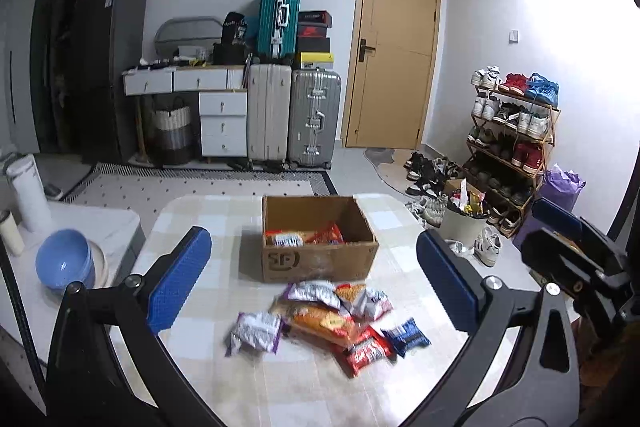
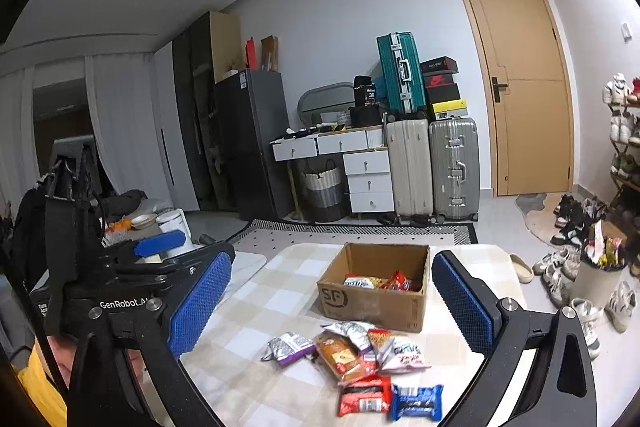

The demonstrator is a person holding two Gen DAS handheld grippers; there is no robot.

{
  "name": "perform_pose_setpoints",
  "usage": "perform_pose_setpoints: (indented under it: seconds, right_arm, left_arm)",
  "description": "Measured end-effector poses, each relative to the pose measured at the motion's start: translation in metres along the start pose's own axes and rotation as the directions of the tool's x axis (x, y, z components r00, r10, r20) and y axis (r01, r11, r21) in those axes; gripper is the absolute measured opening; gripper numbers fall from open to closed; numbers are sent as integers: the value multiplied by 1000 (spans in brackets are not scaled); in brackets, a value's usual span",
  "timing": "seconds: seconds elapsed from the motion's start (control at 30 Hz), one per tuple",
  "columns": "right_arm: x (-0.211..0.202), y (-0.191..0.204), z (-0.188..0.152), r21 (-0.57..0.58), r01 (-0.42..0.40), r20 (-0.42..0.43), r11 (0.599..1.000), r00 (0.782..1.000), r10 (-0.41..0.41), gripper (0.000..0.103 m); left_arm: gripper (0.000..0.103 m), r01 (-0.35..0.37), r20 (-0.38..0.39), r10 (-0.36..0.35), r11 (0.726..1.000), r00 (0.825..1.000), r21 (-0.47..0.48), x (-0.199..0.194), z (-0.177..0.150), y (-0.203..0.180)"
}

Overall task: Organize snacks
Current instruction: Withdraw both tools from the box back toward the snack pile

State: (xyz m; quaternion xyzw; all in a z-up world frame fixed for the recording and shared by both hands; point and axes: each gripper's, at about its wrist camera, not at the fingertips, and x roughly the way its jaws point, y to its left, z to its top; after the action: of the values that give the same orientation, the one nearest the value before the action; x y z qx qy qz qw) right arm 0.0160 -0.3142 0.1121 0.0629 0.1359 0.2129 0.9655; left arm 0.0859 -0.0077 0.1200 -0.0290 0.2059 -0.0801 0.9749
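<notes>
Hovering above the snack pile with both grippers released, ready to choose the next packet.

Both the left gripper (image 1: pixel 314 281) and the right gripper (image 2: pixel 332 301) have their jaws spread wide with nothing between the pads. The snack packets (image 1: pixel 320 319) lie in a loose heap near the middle of the table (image 1: pixel 192 219), just in front of the cardboard box (image 1: pixel 318 259), which stands toward the far edge and already holds a few packets. For a clean pick, I judge it better to take a packet at the border of the heap, such as the blue packet (image 2: pixel 417 402) or the purple packet (image 1: pixel 254 333), and to close the pads across its short side. The blue packet lies flat, its long axis running about parallel to the near edge; the red packet (image 2: pixel 365 395) beside it lies the same way.
</notes>
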Motion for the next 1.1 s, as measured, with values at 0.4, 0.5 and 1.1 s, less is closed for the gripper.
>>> perform_pose_setpoints:
  seconds: [0.4, 0.5, 1.1]
  right_arm:
    - [-9, -3, -51, 28, 4, -19, 1000, 1000, -4, 102]
    - [-10, -2, -67, 8, 12, -24, 1000, 1000, -12, 102]
    - [22, -8, -111, 25, 20, -136, 999, 991, -17, 102]
  left_arm:
    - [103, -37, -70, 38, 999, 997, 16, 12, -69, 13]
    - [103, -44, -117, 43, 999, 992, -6, 31, -89, 23]
    - [103, -41, -226, 35, 999, 973, -20, 87, -135, 27]
